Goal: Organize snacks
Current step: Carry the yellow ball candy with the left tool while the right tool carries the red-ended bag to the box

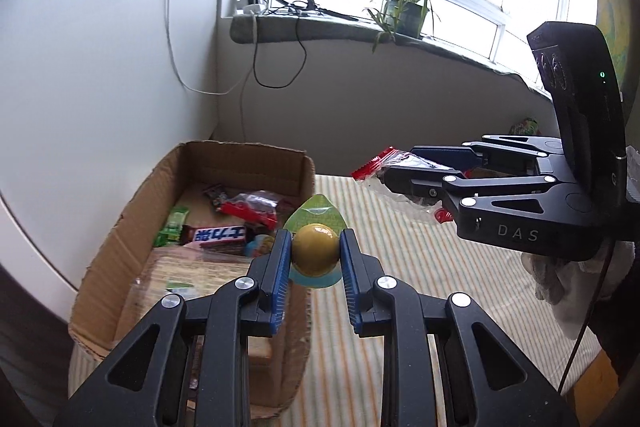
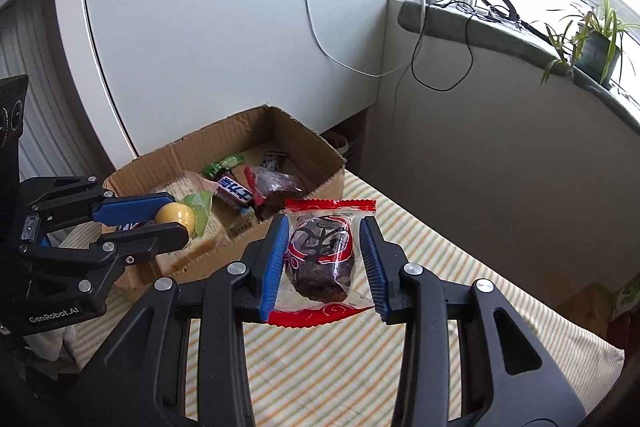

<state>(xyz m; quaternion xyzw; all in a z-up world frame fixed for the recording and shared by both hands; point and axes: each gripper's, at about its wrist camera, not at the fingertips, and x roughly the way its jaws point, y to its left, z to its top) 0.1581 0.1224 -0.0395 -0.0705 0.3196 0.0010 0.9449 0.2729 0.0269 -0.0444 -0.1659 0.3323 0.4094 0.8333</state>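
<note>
My left gripper (image 1: 315, 255) is shut on a yellow jelly cup with a green lid (image 1: 315, 254) and holds it just above the right wall of an open cardboard box (image 1: 120, 227). It also shows in the right wrist view (image 2: 176, 217) over the box (image 2: 320, 147). My right gripper (image 2: 322, 247) is shut on a red-edged clear packet with a dark cake (image 2: 320, 251), held above the striped cloth to the right of the box. The same gripper (image 1: 396, 169) and its packet (image 1: 376, 167) show at right in the left wrist view.
The box holds several snacks: a blue-and-white bar (image 1: 220, 235), a green packet (image 1: 172, 227), a red-edged dark cake packet (image 2: 276, 187). The striped cloth (image 2: 400, 347) covers the table. A white wall panel stands behind the box. A windowsill with a plant (image 1: 404, 11) is at the back.
</note>
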